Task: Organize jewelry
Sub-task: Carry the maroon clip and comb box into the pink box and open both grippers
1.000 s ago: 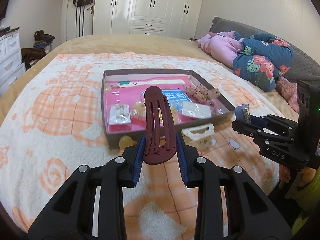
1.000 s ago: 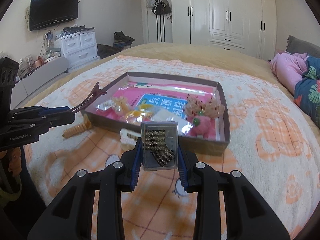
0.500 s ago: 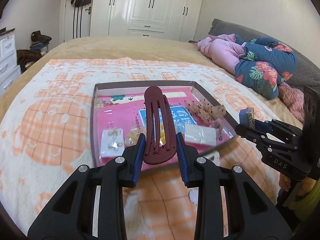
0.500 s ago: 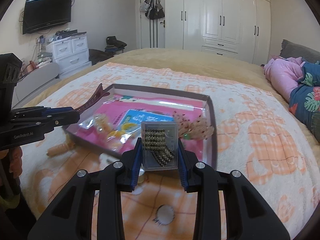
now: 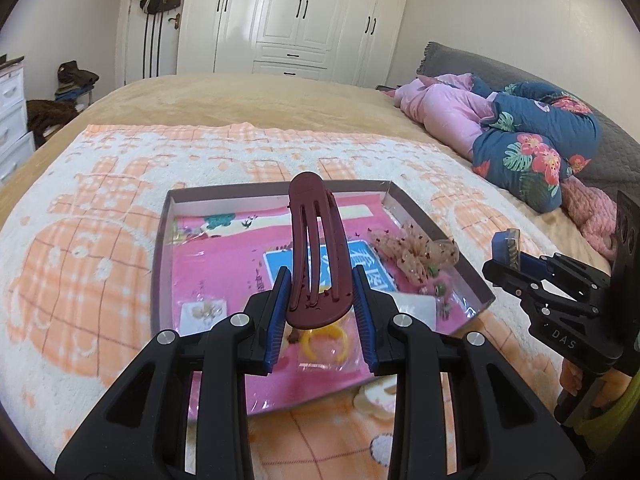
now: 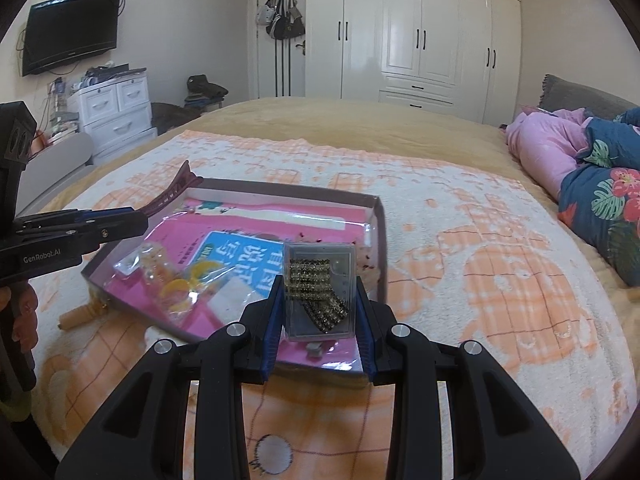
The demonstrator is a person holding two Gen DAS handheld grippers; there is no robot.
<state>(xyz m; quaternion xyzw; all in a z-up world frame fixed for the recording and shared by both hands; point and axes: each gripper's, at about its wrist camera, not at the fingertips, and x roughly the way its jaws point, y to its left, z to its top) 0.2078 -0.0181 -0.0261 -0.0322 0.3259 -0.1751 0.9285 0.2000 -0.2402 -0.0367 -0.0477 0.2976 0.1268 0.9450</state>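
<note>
left tongs (image 5: 320, 300) clamped on a dark red plastic slotted hair clip (image 5: 316, 252), held above a shallow grey cardboard tray with pink lining (image 5: 160, 248) on the bed; right tongs (image 6: 320, 316) clamped on a small clear plastic box of rhinestone strips (image 6: 320, 292), over the tray's near edge.

At lower centre, the right gripper (image 6: 319, 312) clamps a clear case of rhinestone clips (image 6: 320, 292) above the shallow box (image 6: 376, 240). At left, the left gripper (image 6: 132, 216) holds a maroon hair clip (image 6: 172, 192) over the box's corner.
</note>
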